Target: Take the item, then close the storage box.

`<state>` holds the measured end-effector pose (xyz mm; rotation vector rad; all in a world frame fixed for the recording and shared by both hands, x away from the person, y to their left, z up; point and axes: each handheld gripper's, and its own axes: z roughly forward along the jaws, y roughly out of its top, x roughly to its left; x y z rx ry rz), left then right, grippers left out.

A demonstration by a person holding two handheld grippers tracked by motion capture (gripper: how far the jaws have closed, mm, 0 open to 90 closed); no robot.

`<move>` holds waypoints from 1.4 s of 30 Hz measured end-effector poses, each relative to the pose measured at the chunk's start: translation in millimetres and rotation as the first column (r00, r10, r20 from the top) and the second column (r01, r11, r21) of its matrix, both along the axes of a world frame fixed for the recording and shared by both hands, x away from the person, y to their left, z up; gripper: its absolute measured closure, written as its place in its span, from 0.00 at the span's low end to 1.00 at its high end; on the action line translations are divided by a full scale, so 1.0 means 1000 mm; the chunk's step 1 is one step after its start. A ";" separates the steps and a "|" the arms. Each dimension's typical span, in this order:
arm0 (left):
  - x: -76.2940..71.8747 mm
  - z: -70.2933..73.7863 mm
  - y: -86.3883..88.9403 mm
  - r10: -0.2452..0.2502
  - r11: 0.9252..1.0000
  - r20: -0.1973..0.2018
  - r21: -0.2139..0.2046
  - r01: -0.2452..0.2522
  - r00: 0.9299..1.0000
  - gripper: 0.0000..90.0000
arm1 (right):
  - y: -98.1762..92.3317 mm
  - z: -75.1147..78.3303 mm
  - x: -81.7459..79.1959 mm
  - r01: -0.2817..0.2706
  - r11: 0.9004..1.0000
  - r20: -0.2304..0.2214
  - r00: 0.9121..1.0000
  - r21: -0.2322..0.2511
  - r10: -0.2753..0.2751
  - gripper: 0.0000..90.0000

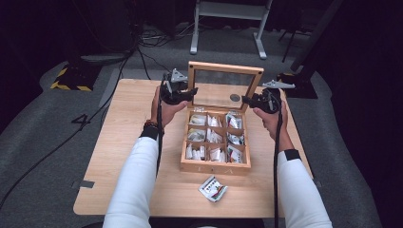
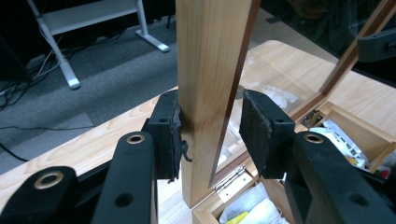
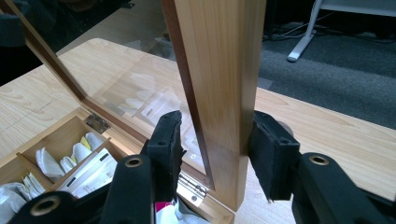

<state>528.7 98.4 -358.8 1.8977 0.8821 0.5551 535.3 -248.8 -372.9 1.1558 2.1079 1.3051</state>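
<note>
Step in hand: I judge I am swinging the glass-paned lid (image 1: 226,84) of the wooden tea box (image 1: 216,165) on its hinges, one gripper on each side rail
Lid: stands upright at the box's far edge, hinged there, its glass facing the compartments of tea sachets (image 1: 216,136)
Left gripper (image 1: 189,92): at the lid's left rail, low down near the hinge; in the left gripper view the rail (image 2: 210,93) sits between the jaws, one pad (image 2: 173,135) pressed on the wood, the other pad (image 2: 256,130) appears to stand off the glass side, so I read a loose clamp on the lid
Right gripper (image 1: 248,100): at the lid's right rail; the rail (image 3: 219,93) lies between the jaws, the outer pad (image 3: 270,154) touching the wood, the inner one just beside the frame; I cannot tell whether it truly grips
Doing it well: I would move both hands together along the hinge arc, keep the pads on wood rather than glass, and avoid twisting the frame
Loose sachet (image 1: 213,188): on the table in front of the box, well apart from both grippers
</note>
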 end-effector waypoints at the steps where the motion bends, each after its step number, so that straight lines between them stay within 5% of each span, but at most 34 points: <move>1: -0.002 0.002 -0.001 0.001 1.000 0.000 0.017 -0.001 1.000 0.65 | 0.000 0.001 -0.001 -0.004 1.000 0.003 1.000 -0.001 0.004 0.62; 12: -0.012 0.007 0.000 -0.011 1.000 0.023 0.020 0.011 1.000 0.66 | 0.000 0.011 -0.012 -0.016 1.000 0.047 0.999 -0.003 0.016 0.61; 17: -0.017 0.005 0.004 -0.015 1.000 0.034 -0.015 0.016 0.999 0.67 | 0.001 0.015 -0.017 -0.022 0.999 0.062 0.998 -0.024 0.023 0.62; 42: -0.052 0.015 0.004 -0.036 0.999 0.065 0.039 0.034 0.997 0.65 | -0.003 0.028 -0.052 -0.070 0.996 0.128 0.989 -0.055 0.077 0.62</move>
